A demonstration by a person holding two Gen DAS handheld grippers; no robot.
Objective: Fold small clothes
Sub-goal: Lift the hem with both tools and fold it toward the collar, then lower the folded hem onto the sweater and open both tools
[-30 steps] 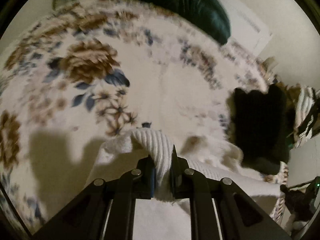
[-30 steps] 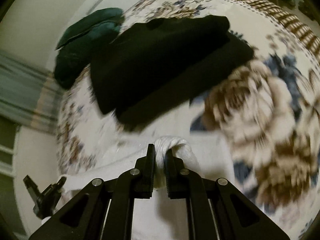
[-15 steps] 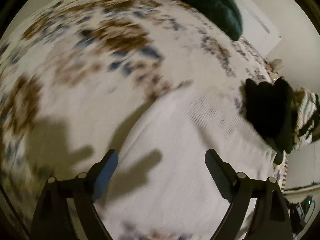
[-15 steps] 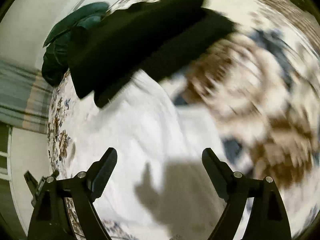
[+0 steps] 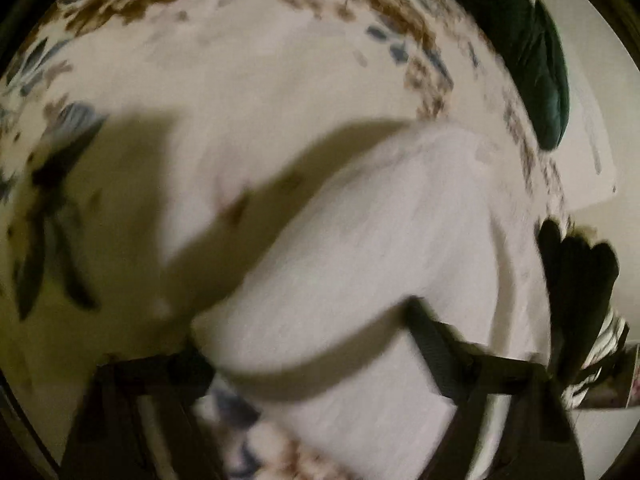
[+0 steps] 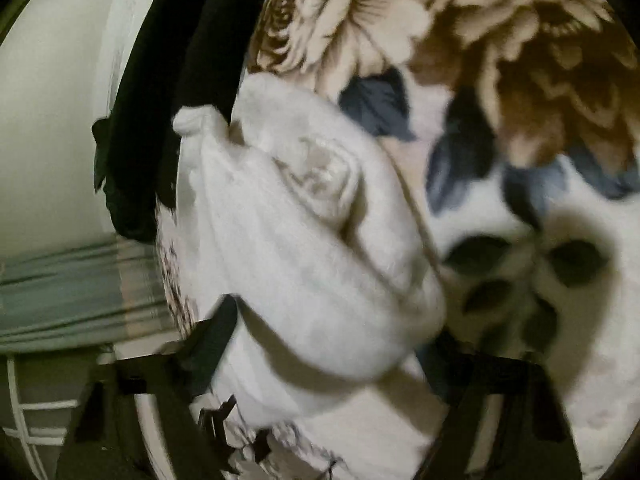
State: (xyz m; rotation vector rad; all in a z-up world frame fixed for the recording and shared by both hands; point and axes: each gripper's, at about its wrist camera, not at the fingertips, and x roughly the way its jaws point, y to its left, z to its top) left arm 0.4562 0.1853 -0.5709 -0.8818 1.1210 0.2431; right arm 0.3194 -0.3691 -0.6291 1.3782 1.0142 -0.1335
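Folded knit garment (image 5: pixel 360 248) lying on floral bedspread (image 5: pixel 200 80), between spread fingers of left gripper (image 5: pixel 308 344), pillow (image 5: pixel 532 52) behind it at far right, dark garments (image 6: pixel 160 92) beyond its far-left edge, right gripper (image 6: pixel 324 340) straddling its near end

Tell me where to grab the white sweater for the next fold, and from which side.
Take the white sweater at its rounded near edge, probably coming straight in low from the near side. That edge bulges, thick and raised, between the open fingers of the right gripper; the far end lies against the black garment.
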